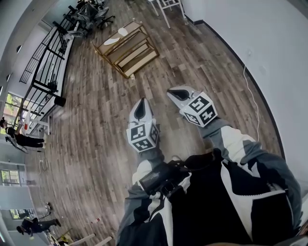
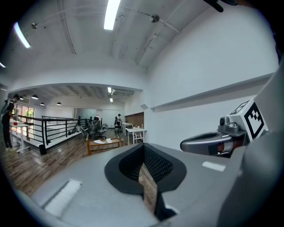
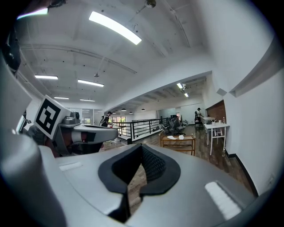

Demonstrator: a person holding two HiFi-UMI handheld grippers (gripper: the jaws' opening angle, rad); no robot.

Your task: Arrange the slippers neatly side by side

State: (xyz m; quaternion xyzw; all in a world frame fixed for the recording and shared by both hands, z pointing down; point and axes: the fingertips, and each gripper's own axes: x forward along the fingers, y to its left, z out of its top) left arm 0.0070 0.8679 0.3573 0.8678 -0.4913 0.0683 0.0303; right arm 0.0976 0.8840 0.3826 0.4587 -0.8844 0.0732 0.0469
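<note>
Two flat white things (image 1: 111,41), possibly the slippers, lie on top of a low wooden rack (image 1: 127,48) some way ahead on the wood floor. They show small on that rack in the left gripper view (image 2: 103,141) and in the right gripper view (image 3: 176,137). My left gripper (image 1: 141,103) is held about level in mid-air, jaws shut with nothing between them (image 2: 143,166). To its right, my right gripper (image 1: 173,91) is likewise shut and empty (image 3: 141,166). Both are far from the rack. Each gripper appears in the other's view: the right one (image 2: 213,142), the left one (image 3: 88,133).
A white wall (image 1: 269,57) runs along the right with a thin cable (image 1: 251,96) at its foot. White table legs (image 1: 166,9) stand beyond the rack. A black railing (image 1: 48,62) lines the left side, with office chairs (image 1: 94,12) at the far end. People (image 1: 24,139) stand beyond the railing.
</note>
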